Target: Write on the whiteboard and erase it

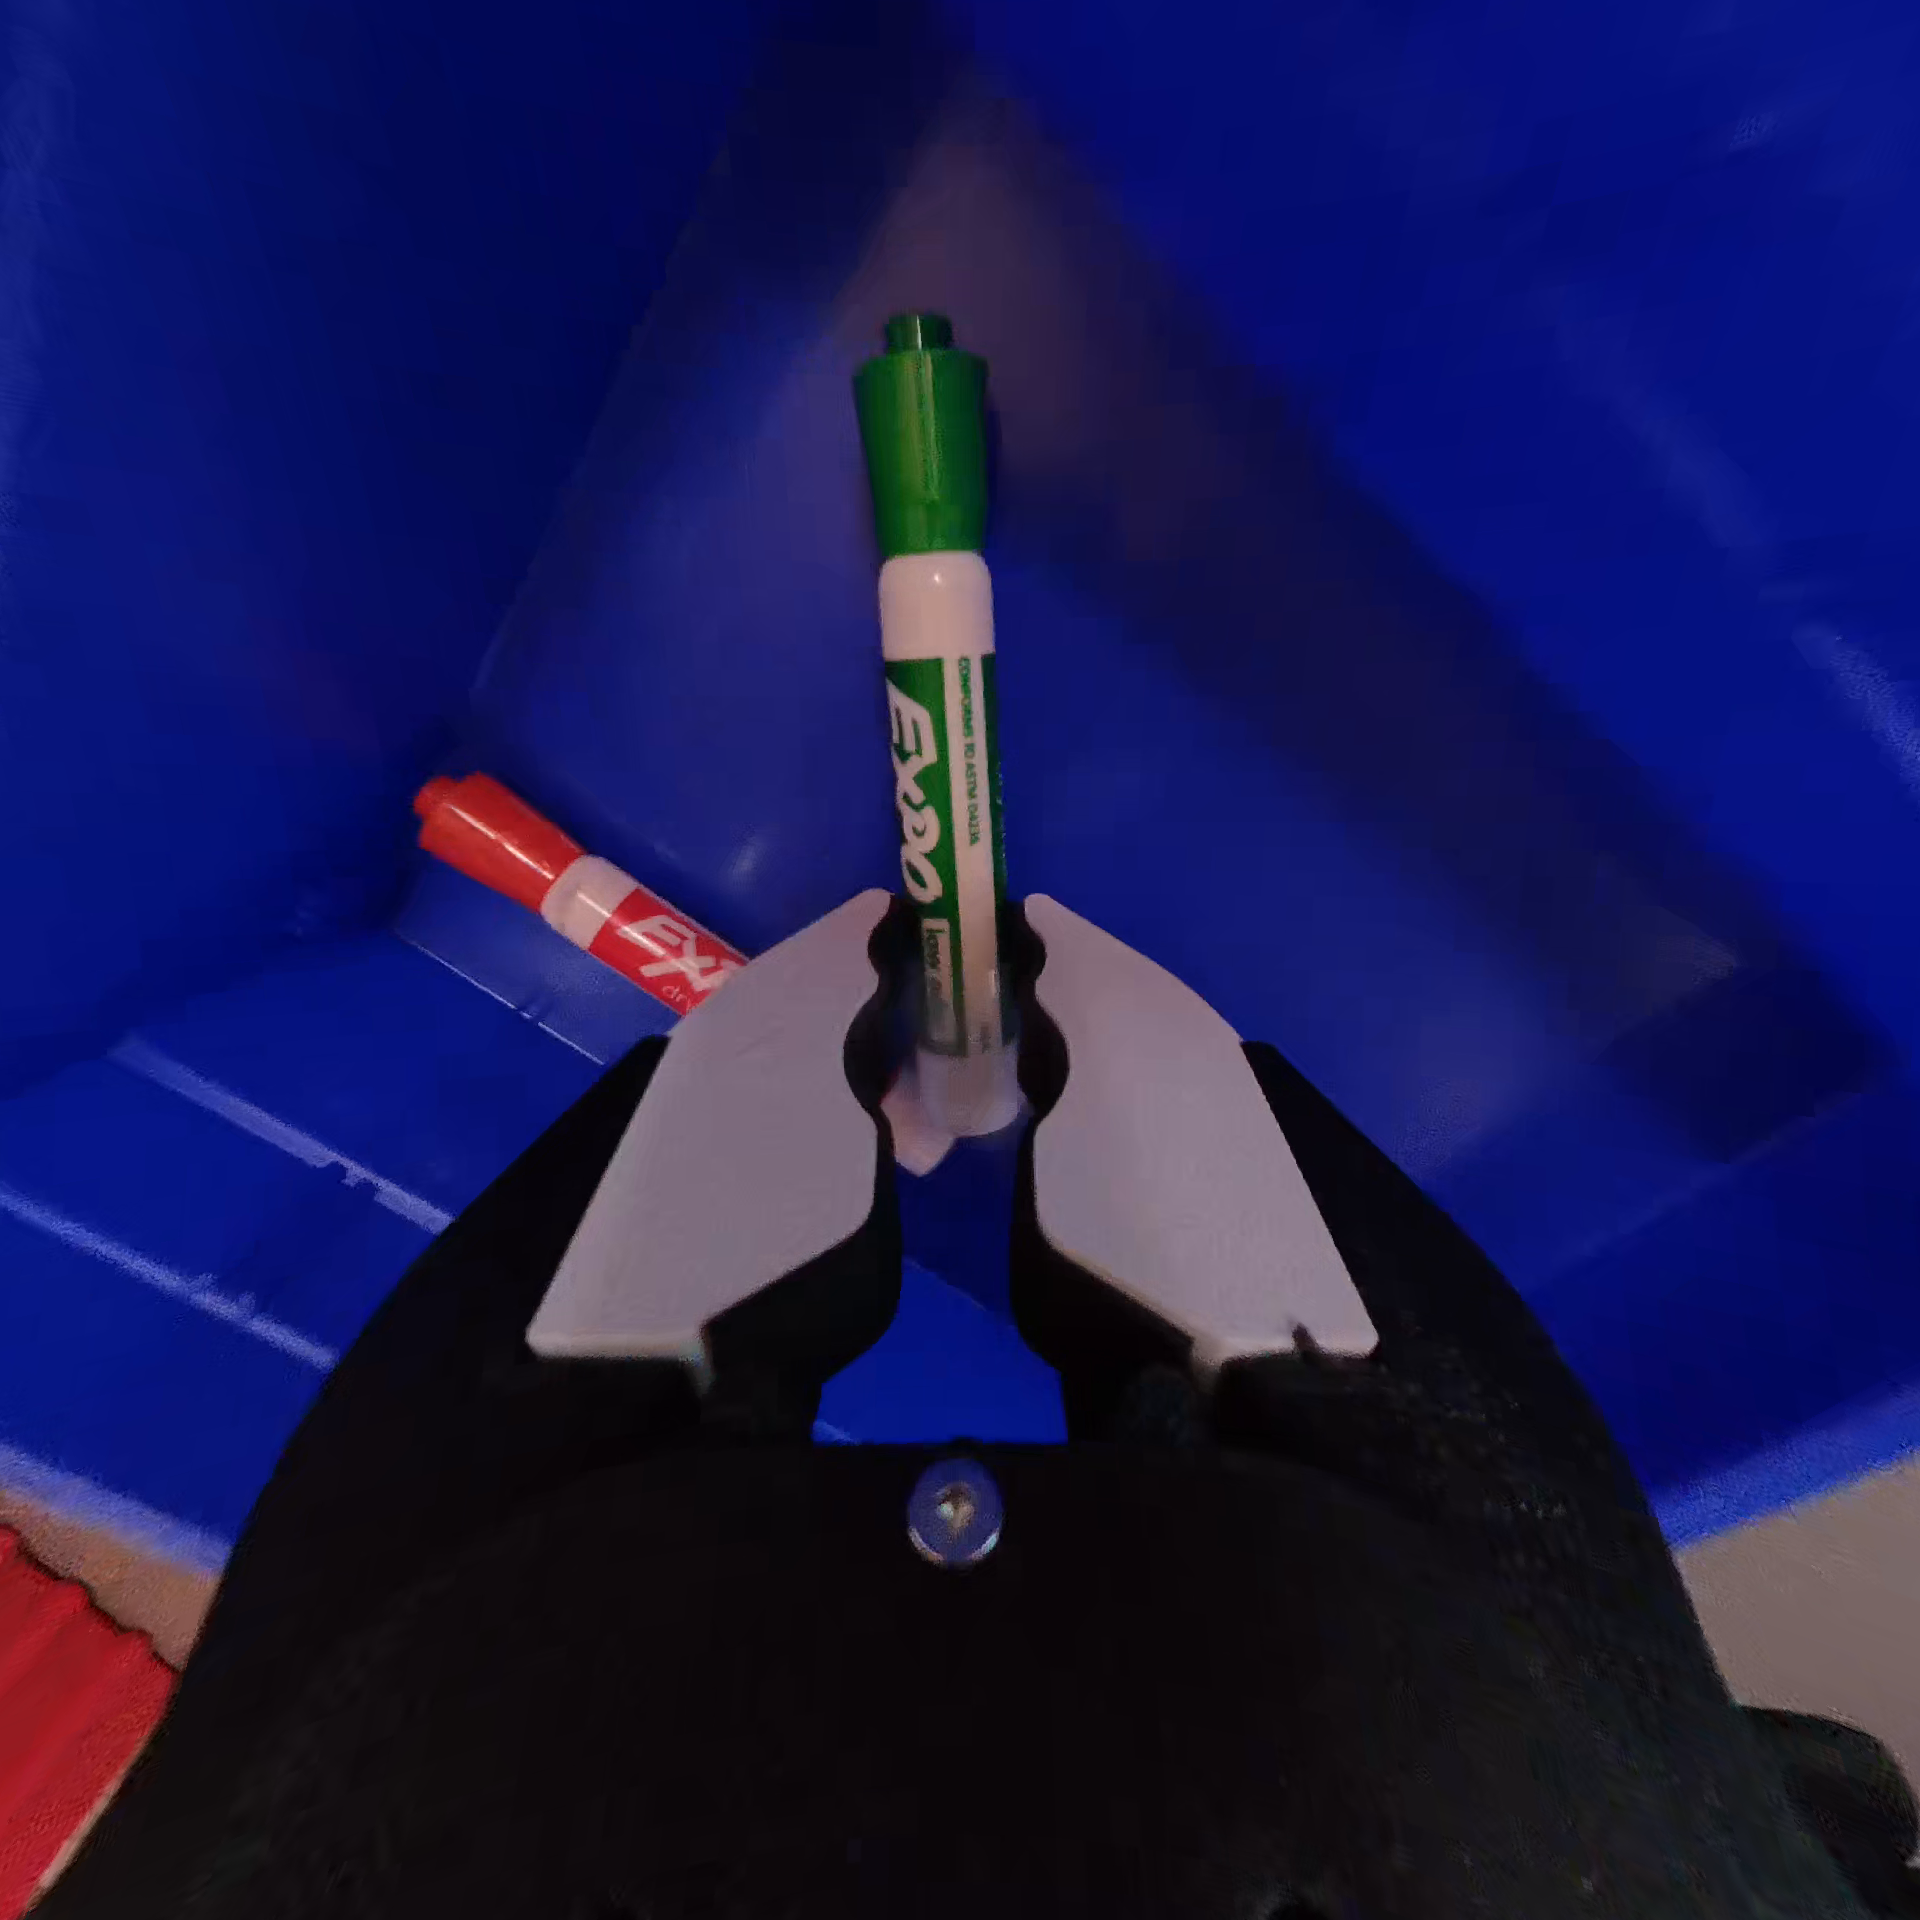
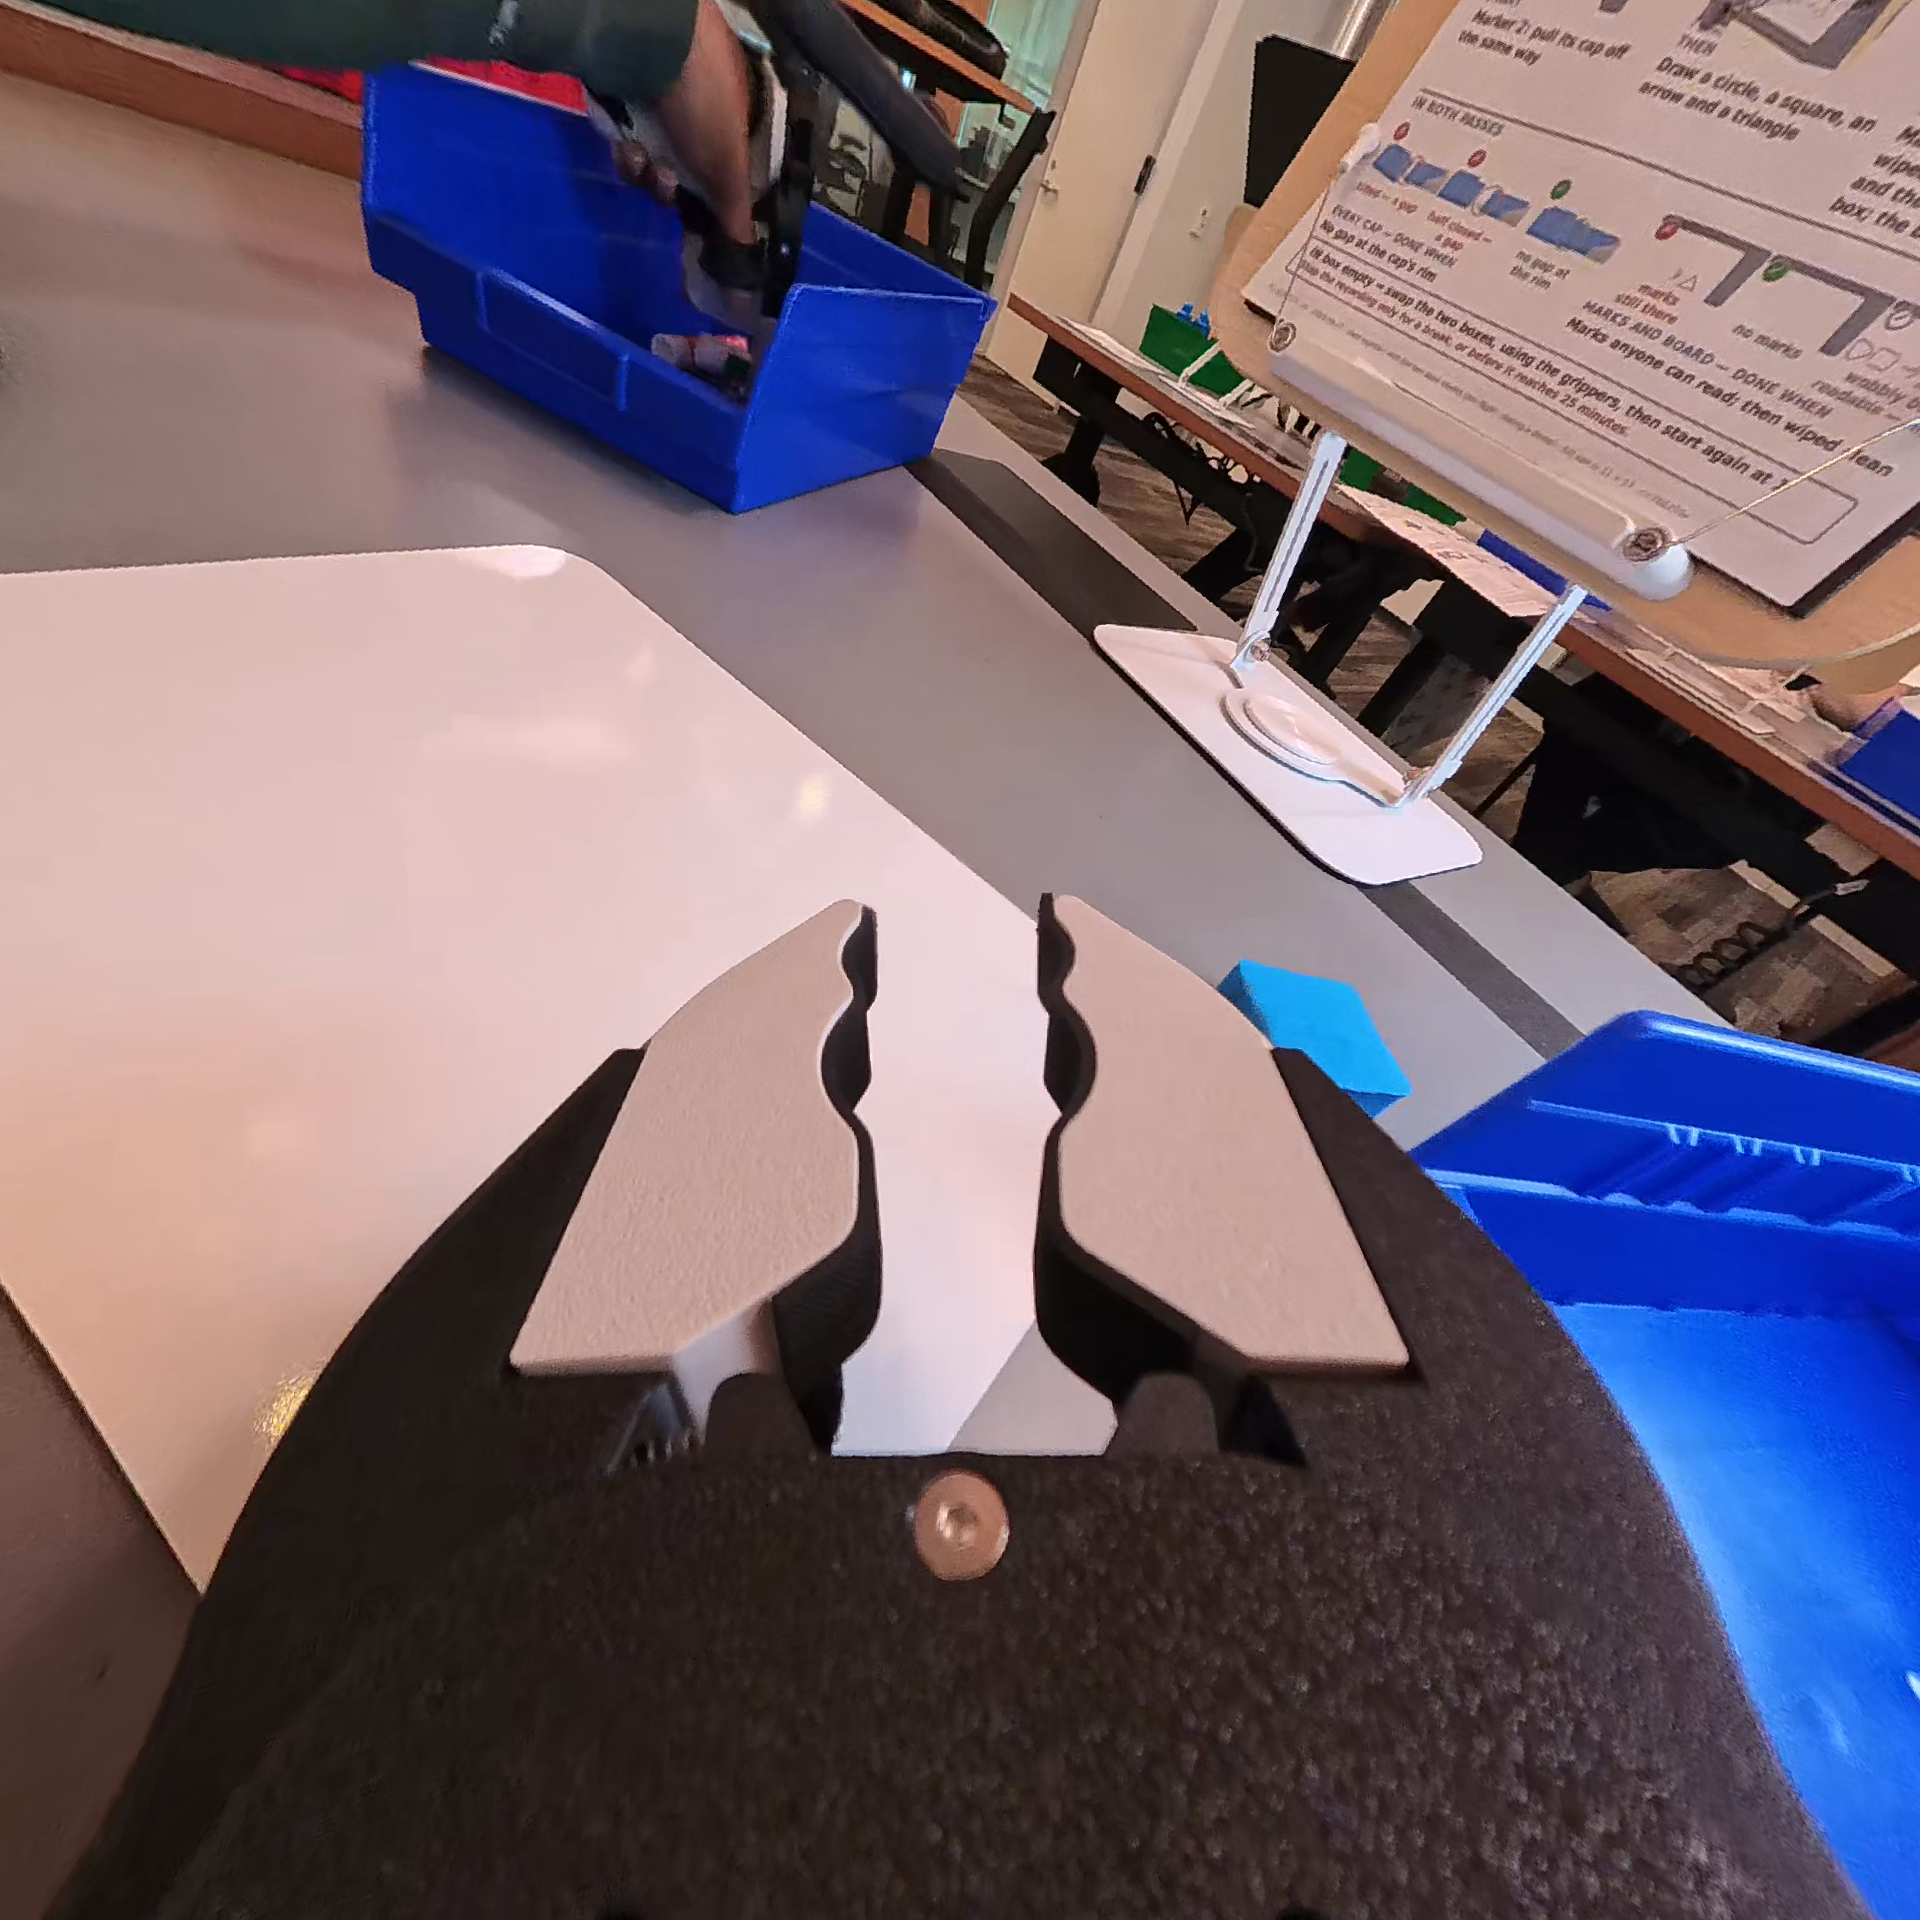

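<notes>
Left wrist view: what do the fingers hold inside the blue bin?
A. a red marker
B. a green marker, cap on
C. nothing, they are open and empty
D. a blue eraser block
B: the left gripper is shut on the green marker, whose green cap is still on, while the red marker lies loose on the floor of the blue bin.

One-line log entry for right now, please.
left tongs: shut on green marker, capped, inside blue bin | right tongs: open, empty, over whiteboard | whiteboard: unmarked
</notes>
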